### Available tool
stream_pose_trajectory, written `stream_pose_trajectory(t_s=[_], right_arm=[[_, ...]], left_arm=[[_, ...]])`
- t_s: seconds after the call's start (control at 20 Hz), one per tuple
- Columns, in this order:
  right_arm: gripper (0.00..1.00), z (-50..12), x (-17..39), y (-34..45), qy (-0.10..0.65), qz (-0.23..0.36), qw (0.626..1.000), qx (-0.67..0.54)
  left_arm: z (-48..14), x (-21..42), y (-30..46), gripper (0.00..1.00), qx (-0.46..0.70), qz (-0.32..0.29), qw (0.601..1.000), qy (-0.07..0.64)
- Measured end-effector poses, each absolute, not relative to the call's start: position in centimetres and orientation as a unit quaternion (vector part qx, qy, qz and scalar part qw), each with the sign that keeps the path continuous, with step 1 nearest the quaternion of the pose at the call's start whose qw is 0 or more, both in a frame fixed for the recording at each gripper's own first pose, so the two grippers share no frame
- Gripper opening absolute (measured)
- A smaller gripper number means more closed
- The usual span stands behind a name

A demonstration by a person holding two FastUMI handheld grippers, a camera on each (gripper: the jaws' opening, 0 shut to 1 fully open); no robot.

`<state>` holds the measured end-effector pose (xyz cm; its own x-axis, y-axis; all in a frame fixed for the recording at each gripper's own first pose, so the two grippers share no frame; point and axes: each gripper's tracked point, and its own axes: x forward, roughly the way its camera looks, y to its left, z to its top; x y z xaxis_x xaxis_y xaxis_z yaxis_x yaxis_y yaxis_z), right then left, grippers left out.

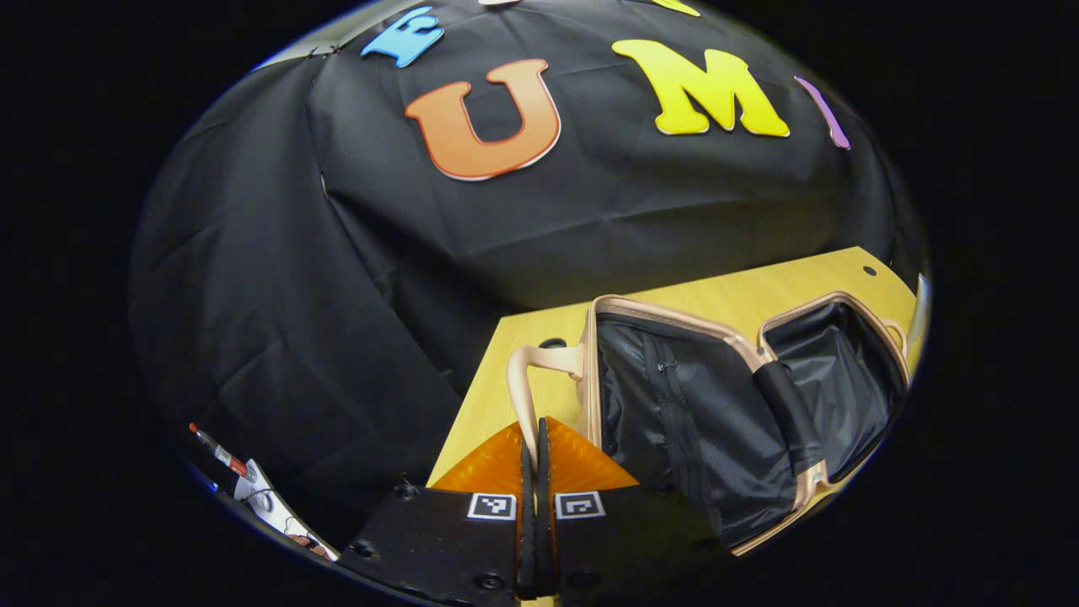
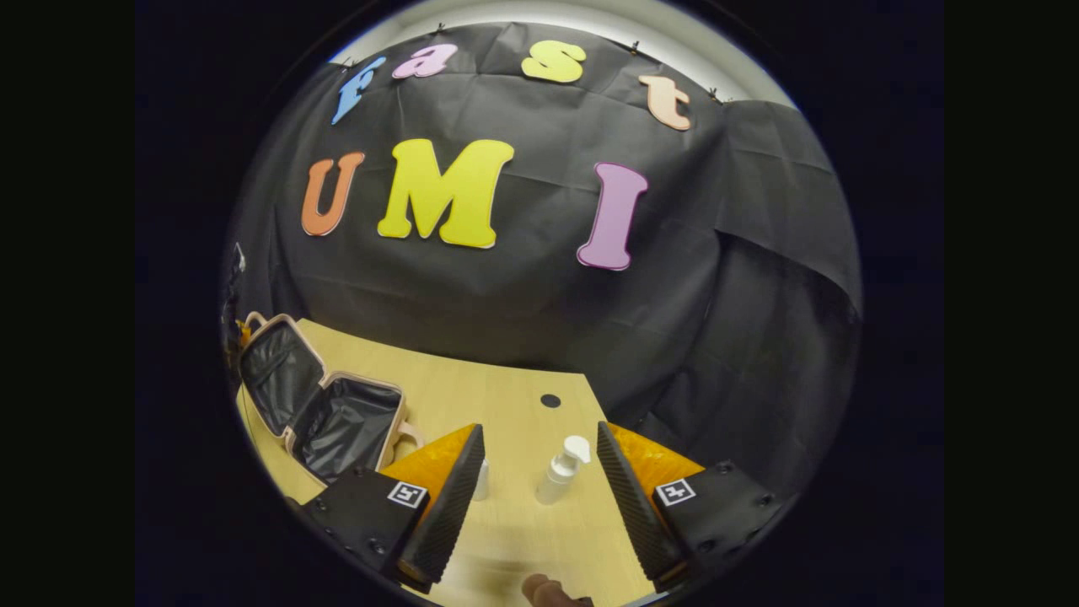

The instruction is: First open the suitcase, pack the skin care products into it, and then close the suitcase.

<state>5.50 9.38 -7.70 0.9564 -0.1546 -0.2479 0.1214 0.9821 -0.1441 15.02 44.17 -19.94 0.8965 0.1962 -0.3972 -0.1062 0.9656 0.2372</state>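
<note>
Between the hand-held gripper's [image 2: 539,472] fingers, pump bottle [image 2: 560,472]

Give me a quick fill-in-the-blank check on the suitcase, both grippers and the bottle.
1. The suitcase lies ____ on the table.
2. The left gripper has its fingers closed on the suitcase's ____.
3. The right gripper is ____.
4. The pump bottle stands between the ____ gripper's fingers, not gripped.

Missing words: open; handle; open; right

left gripper [image 1: 536,447] body: two square black-and-white coded markers, no readable characters
right gripper [image 2: 539,472] body: one coded marker on each finger mount, no readable characters
pump bottle [image 2: 560,472]: label too small to make out
</note>
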Motion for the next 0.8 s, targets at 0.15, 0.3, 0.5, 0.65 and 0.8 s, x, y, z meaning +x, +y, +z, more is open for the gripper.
stream_pose_trajectory(t_s=[0.15,0.3,0.5,0.65,0.8], right_arm=[[0.78,-8.9,4.5,8.0,0.153,-0.088,0.982,-0.064],[0.78,-9.9,3.6,6.8,0.173,-0.104,0.977,-0.066],[0.8,-11.0,2.8,6.4,0.193,-0.112,0.972,-0.071],[0.8,-11.5,2.6,6.3,0.199,-0.113,0.971,-0.074],[0.79,-11.8,2.6,6.2,0.204,-0.115,0.97,-0.069]], left_arm=[[-24.2,15.7,45.4,0.03,0.088,0.055,0.965,0.241],[-26.8,16.6,45.8,0.03,0.049,0.037,0.966,0.252],[-28.9,17.2,45.8,0.03,0.022,0.028,0.964,0.262],[-29.7,17.1,45.8,0.04,0.005,0.03,0.963,0.269],[-29.6,16.9,46.6,0.17,-0.007,0.044,0.965,0.258]])
